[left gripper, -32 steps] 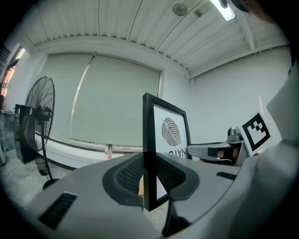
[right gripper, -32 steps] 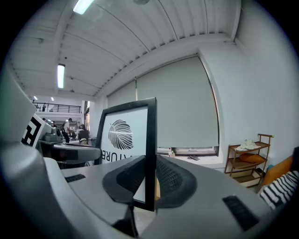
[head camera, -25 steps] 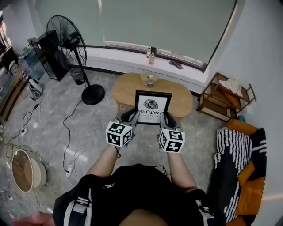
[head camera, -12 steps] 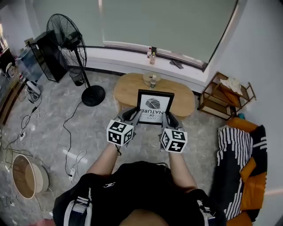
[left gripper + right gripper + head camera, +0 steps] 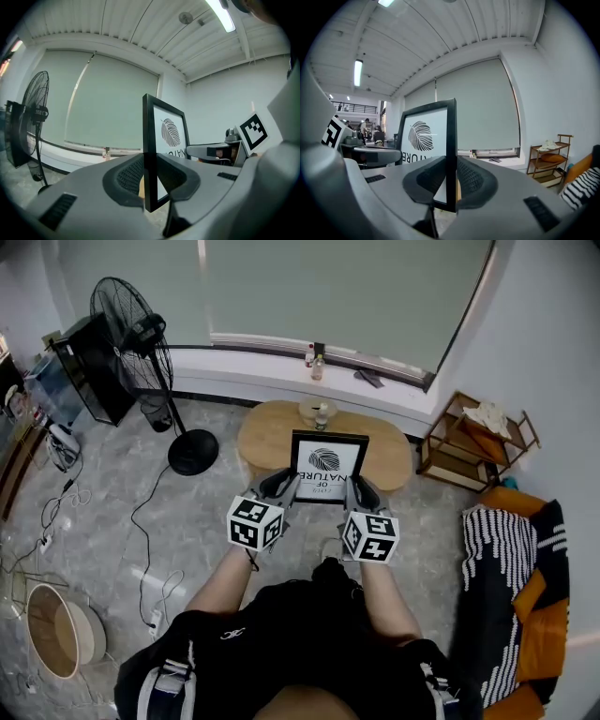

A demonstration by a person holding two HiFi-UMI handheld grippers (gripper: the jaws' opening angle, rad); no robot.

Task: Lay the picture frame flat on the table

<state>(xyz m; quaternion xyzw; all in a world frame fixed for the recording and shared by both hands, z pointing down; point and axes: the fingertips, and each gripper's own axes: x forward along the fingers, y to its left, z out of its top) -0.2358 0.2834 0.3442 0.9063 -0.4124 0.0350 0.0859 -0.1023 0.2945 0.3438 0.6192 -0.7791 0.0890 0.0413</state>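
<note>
A black picture frame with a white leaf print is held up in the air over the oval wooden table. My left gripper is shut on the frame's left edge. My right gripper is shut on its right edge. In both gripper views the frame stands edge-on between the pads, with the print facing inward and reading upside down. The other gripper's marker cube shows past the frame.
A small jar and a bottle stand at the table's far side. A pedestal fan stands at the left, with cables across the floor. A wooden shelf and a striped sofa are at the right.
The frame and both grippers have held nearly the same place, drifting slightly right in the view. The head camera has shifted a little, so the room has slid.
</note>
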